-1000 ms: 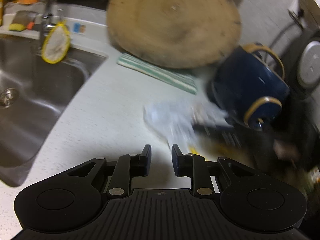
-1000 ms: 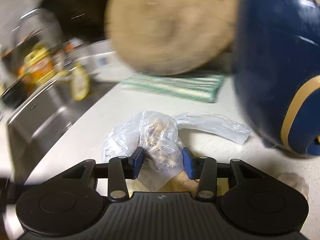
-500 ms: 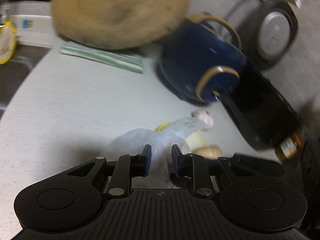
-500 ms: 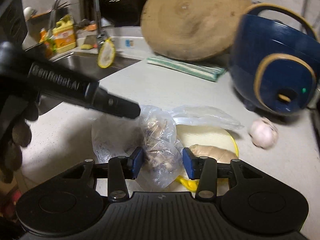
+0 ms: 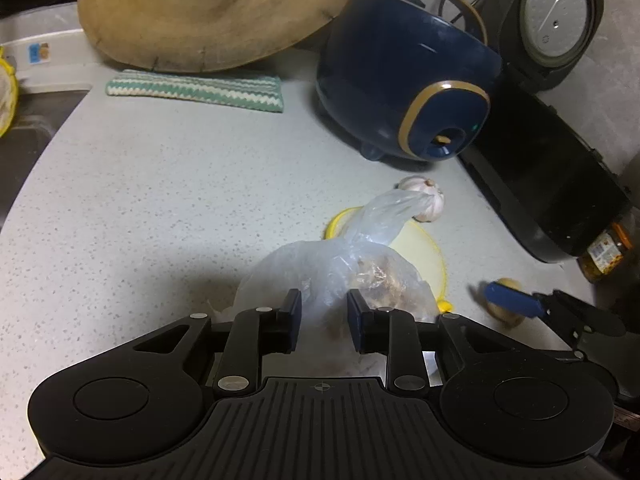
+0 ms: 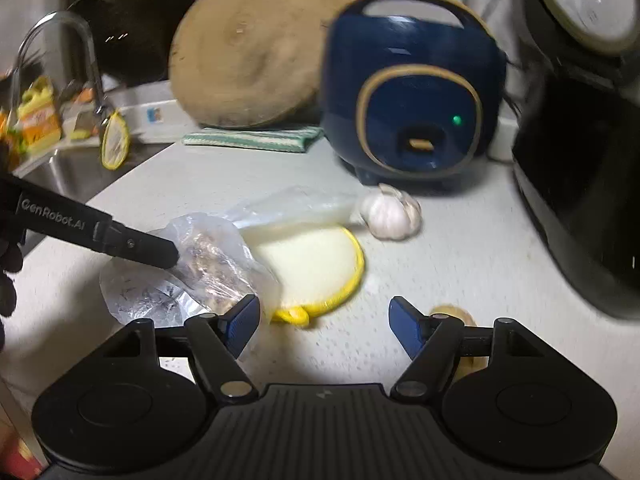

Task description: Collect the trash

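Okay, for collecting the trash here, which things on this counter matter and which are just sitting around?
Part of the job:
- clear plastic bag of scraps
- left gripper, opening around the bag
- right gripper, opening, nothing between its fingers

Just lying about:
- garlic bulb
- yellow-rimmed mat
- blue cooker
- wooden board
- striped cloth

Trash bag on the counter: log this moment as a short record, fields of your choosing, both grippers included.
item: clear plastic bag of brownish scraps
resting on: speckled counter, partly over the yellow-rimmed pad
left gripper: jaws opening, bag between them, pads not seen pressing
right gripper: jaws opening, wide, nothing between them, bag at its left finger
nearby: garlic bulb, blue cooker, ginger piece
lifted: no, bag lies on the counter
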Motion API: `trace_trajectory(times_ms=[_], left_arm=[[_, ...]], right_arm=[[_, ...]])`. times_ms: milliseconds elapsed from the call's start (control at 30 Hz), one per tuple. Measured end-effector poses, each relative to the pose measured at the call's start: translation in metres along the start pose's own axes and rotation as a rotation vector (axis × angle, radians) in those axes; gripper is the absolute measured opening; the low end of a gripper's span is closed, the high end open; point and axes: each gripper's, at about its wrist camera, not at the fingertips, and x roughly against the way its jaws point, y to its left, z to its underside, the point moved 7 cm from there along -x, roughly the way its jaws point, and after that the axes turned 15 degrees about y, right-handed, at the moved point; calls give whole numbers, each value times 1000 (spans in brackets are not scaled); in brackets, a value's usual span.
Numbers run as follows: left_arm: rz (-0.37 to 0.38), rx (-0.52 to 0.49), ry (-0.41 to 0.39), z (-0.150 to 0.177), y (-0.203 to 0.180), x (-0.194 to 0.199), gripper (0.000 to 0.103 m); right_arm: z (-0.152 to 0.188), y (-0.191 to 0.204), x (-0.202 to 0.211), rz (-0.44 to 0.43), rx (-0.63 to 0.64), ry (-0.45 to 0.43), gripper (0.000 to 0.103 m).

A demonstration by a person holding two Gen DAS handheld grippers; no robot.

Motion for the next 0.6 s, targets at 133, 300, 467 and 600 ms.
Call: trace_trajectory(times_ms=[133,300,467,600], left_arm=[[1,0,22,0,-3,-3,28],[20,7,34,0,-6,-5,28],[25,15,35,1,-5,-4,28],[26,31,33,2,-2,-3,28]], right_arm=[[5,-6,-10,2,-36,41,71],[2,-11,-11,-86,-97,86,79],[1,-14,-12,-200,-169,124,94],[1,-3,-12,-247,-128,162,103]])
